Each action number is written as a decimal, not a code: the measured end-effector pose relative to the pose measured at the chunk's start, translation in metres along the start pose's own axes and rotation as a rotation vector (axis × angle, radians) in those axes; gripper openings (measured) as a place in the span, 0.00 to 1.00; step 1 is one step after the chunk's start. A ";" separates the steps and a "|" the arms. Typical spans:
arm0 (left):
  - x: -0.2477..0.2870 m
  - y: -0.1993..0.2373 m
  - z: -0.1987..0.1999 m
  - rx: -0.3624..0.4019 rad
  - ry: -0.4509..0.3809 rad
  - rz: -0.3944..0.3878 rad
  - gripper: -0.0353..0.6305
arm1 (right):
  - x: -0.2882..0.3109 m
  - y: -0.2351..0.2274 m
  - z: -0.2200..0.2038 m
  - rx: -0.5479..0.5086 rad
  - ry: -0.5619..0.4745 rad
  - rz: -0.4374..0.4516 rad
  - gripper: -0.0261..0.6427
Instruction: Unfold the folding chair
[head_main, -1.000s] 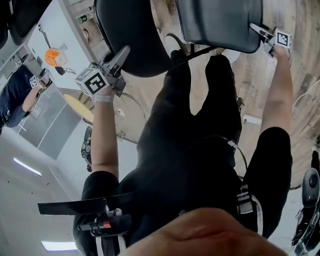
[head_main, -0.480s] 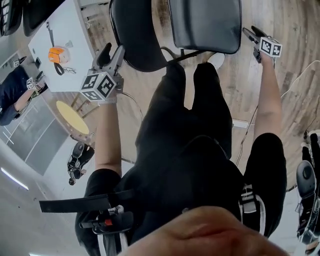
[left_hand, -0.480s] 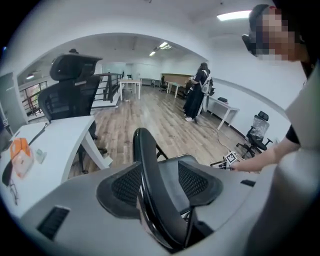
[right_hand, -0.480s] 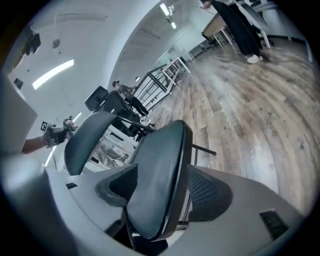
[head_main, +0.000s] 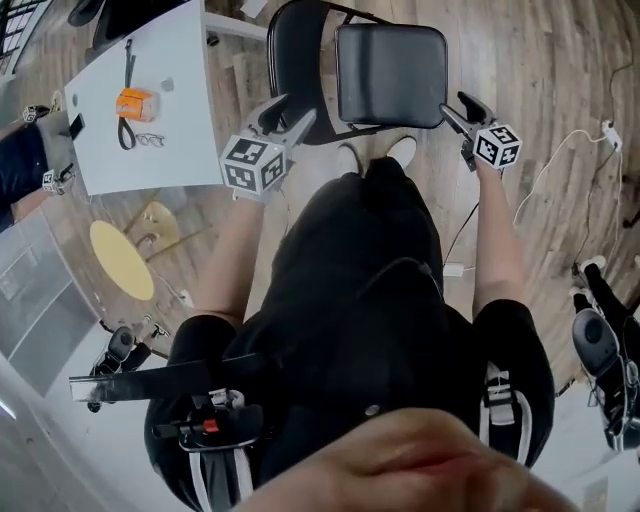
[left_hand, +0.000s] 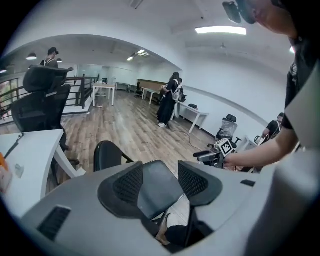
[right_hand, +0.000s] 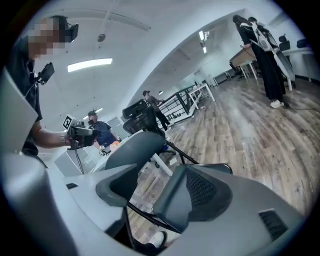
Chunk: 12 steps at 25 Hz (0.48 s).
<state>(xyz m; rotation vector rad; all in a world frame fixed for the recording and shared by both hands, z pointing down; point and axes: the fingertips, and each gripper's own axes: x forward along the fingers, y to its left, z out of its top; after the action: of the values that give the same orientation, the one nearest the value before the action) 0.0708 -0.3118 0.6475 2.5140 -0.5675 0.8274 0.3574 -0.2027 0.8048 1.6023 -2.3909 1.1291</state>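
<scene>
Folding chair (head_main: 390, 75) stands opened on the wood floor (head_main: 540, 60), just beyond the person's feet, seat level, back upright. Left tongs (head_main: 290, 113) and right tongs (head_main: 455, 108) gape wide, empty, flanking the seat without touching. Unfolding looks complete; nothing evidently left.

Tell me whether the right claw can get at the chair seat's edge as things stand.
Probably yes. The right claw is open and close beside the right edge of the seat. The head view shows nothing between them, so a short move inward should reach it.
</scene>
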 end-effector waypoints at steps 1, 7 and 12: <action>-0.001 -0.006 0.001 0.011 -0.006 -0.022 0.38 | -0.002 0.018 0.013 -0.020 -0.025 -0.003 0.50; -0.032 -0.049 0.019 -0.013 -0.123 -0.180 0.38 | -0.020 0.133 0.073 -0.035 -0.182 0.020 0.50; -0.071 -0.092 0.046 0.012 -0.224 -0.321 0.38 | -0.044 0.221 0.111 -0.048 -0.287 0.060 0.49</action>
<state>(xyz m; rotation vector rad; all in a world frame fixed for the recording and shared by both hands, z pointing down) 0.0849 -0.2429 0.5440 2.6311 -0.2164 0.4361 0.2348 -0.1906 0.5860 1.7967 -2.6331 0.8942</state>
